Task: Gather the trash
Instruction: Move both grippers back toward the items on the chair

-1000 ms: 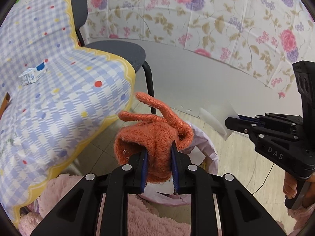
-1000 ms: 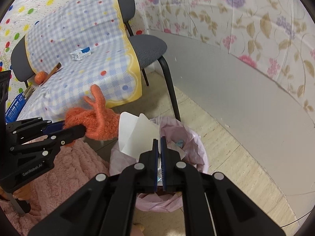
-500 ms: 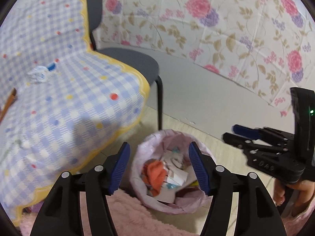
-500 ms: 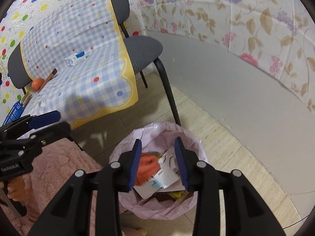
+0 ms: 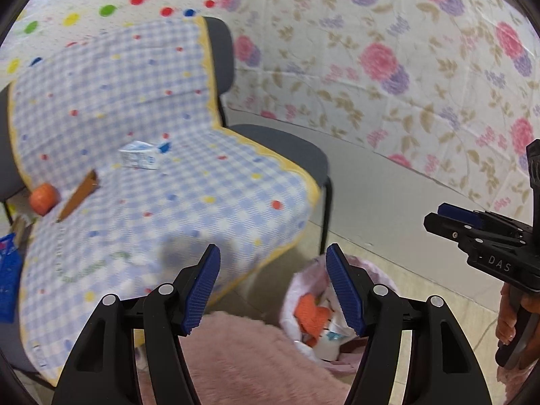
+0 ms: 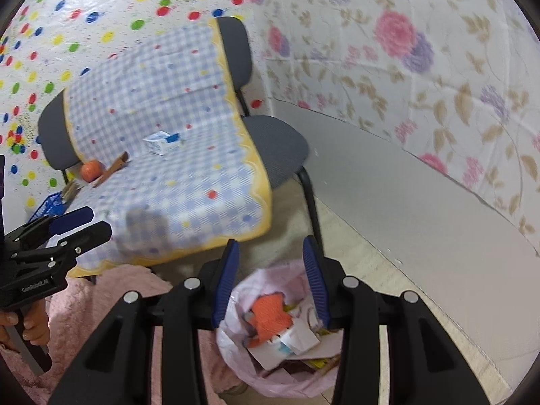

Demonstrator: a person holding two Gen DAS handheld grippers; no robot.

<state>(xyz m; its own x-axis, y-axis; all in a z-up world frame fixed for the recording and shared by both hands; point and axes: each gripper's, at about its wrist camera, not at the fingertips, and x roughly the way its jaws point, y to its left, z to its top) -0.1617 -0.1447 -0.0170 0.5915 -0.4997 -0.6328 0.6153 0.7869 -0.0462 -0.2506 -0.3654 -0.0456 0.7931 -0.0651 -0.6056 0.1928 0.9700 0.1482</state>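
A trash bin lined with a pink bag stands on the floor; it also shows in the left wrist view. Inside lie the orange knit glove, also seen in the left wrist view, and white paper scraps. My right gripper is open and empty above the bin. My left gripper is open and empty, left of the bin. On the checked cloth lie a small white and blue carton, a brown stick and an orange ball.
The cloth covers two grey chairs against floral and dotted wall coverings. A blue basket sits at the cloth's left end. A fluffy pink rug lies below the grippers. A grey baseboard runs along the right wall.
Both grippers opened and dropped the orange glove and the white paper into the bin. Since then both have lifted and tilted up, showing more of the cloth.
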